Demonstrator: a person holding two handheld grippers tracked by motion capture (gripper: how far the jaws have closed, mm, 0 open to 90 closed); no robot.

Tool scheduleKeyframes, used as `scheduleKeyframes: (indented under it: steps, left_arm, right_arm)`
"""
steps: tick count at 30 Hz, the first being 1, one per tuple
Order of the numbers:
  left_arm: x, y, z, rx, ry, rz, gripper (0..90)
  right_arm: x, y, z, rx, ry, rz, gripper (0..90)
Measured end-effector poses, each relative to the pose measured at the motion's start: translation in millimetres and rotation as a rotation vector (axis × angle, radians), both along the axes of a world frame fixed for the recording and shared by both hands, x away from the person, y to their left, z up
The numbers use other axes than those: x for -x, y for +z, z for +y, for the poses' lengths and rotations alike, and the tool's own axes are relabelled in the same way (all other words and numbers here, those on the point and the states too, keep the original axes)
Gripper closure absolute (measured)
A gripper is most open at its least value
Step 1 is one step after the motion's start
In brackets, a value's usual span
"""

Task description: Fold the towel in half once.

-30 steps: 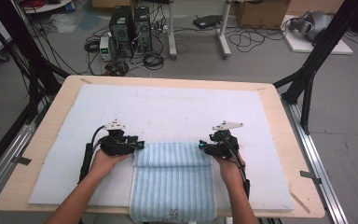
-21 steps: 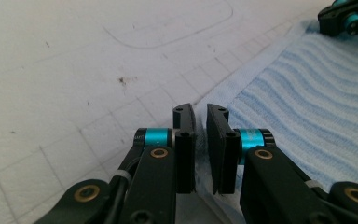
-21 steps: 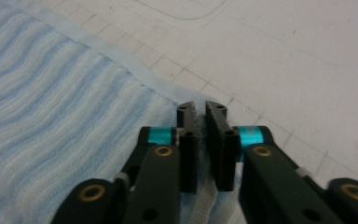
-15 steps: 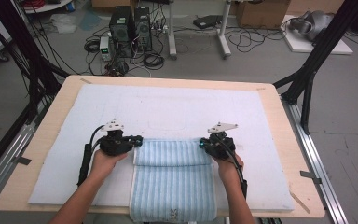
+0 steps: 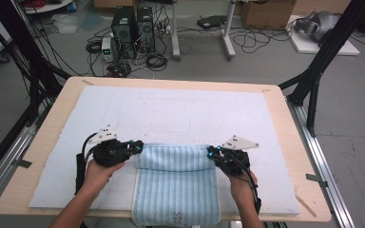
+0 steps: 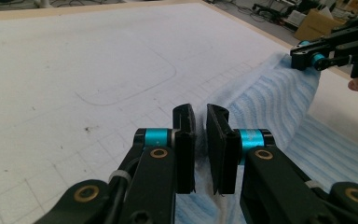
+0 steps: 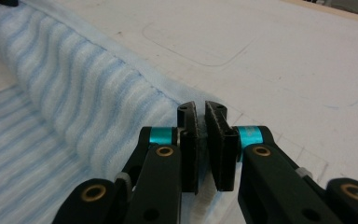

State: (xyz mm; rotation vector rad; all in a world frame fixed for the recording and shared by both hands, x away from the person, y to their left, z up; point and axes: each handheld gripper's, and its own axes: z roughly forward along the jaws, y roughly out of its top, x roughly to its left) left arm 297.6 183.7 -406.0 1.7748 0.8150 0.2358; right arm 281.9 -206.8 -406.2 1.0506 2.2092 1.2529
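A light blue striped towel (image 5: 177, 190) lies on the white mat (image 5: 180, 109) at the near middle and hangs over the table's front edge. Its far edge is lifted into a soft fold between the two grippers. My left gripper (image 5: 139, 146) is shut on the far left corner, its jaws having just closed there. In the left gripper view the pads (image 6: 184, 140) pinch cloth low down, and the towel (image 6: 270, 100) runs off to the other gripper (image 6: 310, 56). My right gripper (image 5: 211, 153) is shut on the far right corner. That gripper (image 7: 200, 140) clamps the towel's hem (image 7: 74, 88).
The wooden table (image 5: 292, 142) frames the mat, which shows faint drawn outlines (image 5: 171, 118). Black frame posts (image 5: 323, 57) stand at both sides. Computers (image 5: 133, 28) and cables lie on the floor beyond the far edge.
Both grippers have shifted slightly toward the person with the towel's far corners. The towel's far edge, flat before, now stands raised in a fold.
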Motion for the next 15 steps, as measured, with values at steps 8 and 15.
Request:
scheduleKeyframes:
  steps: [8,15]
  left_arm:
    - [29.9,-14.4,1.3,0.006,-0.051,0.008,80.6]
    - [50.5,-25.2,3.1,0.014,-0.104,0.032,79.1]
  right_arm:
    - [31.5,-4.1,-4.9,-0.008,0.043,-0.036,83.2]
    - [54.7,-17.5,-9.8,-0.007,0.072,-0.007,81.7]
